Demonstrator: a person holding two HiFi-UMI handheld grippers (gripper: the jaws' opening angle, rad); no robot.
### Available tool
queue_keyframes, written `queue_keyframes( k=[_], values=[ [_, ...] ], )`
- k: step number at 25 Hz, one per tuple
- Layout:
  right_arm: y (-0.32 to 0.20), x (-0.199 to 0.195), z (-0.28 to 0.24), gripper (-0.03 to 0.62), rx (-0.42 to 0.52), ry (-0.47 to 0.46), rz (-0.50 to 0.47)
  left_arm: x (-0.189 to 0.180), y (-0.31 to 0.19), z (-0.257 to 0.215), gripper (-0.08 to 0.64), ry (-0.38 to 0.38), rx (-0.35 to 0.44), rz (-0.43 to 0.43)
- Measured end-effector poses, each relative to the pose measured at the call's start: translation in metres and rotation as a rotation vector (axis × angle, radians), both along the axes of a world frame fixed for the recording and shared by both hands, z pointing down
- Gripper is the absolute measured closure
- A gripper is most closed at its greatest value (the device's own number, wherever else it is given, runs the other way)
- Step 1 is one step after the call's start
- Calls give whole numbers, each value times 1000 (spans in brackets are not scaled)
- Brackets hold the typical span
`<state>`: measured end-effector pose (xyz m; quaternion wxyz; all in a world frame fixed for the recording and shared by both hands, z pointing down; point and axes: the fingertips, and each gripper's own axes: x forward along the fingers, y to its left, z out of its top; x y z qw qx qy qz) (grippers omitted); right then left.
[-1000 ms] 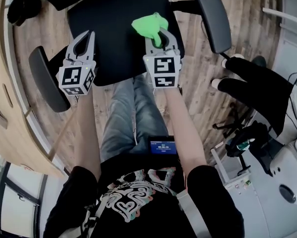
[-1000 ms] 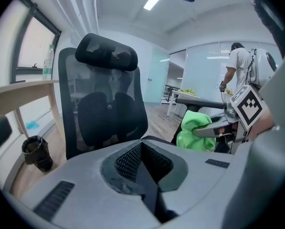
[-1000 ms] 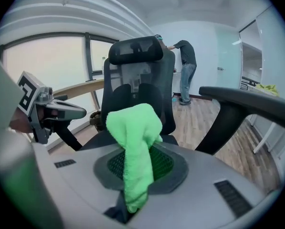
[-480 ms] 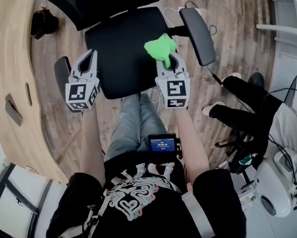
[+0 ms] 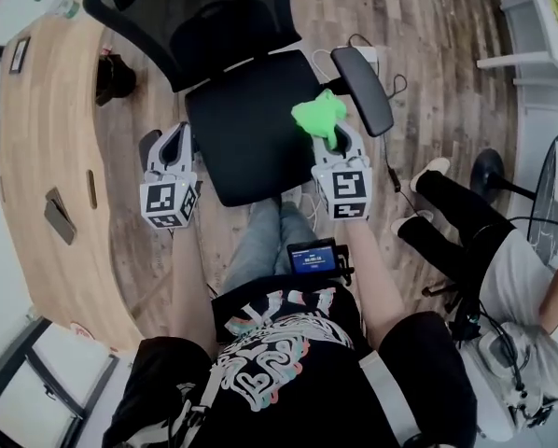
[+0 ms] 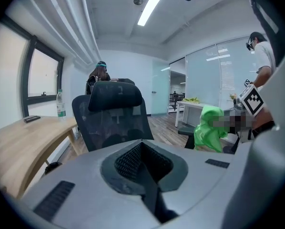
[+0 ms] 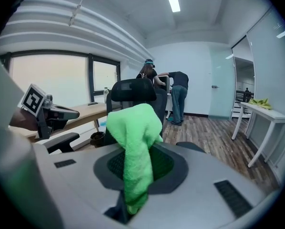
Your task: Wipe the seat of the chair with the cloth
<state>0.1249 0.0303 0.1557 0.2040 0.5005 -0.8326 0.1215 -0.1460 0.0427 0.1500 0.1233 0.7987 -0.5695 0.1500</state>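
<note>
While the right gripper (image 5: 339,134) is pinching the green cloth (image 5: 318,114) by a bunched fold, the loose end is flopping over its jaws above the seat's (image 5: 242,129) right side, probably not touching it. The cloth is looking soft, light and limp, so a pinch low on the bunch is suiting it. The left gripper (image 5: 177,136) is hanging closed and empty by the seat's left edge.

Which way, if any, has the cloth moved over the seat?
Yes. The cloth in the right gripper has shifted toward the right edge of the seat, near the armrest.
</note>
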Motion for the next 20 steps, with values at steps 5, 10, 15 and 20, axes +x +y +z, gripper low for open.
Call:
queue_keyframes(
  k=[5,10,15,20],
  values=[
    [-2,4,-39,537,42,4,21,-16,2,-32,558,6,40,-22],
    [0,4,-73,537,98,-10,22,-14,4,-68,558,4,92,14],
    [7,7,-100,537,141,-6,28,-8,13,-98,558,17,146,34],
    [14,10,-121,537,161,-13,42,-5,24,-128,558,26,191,45]
  ],
)
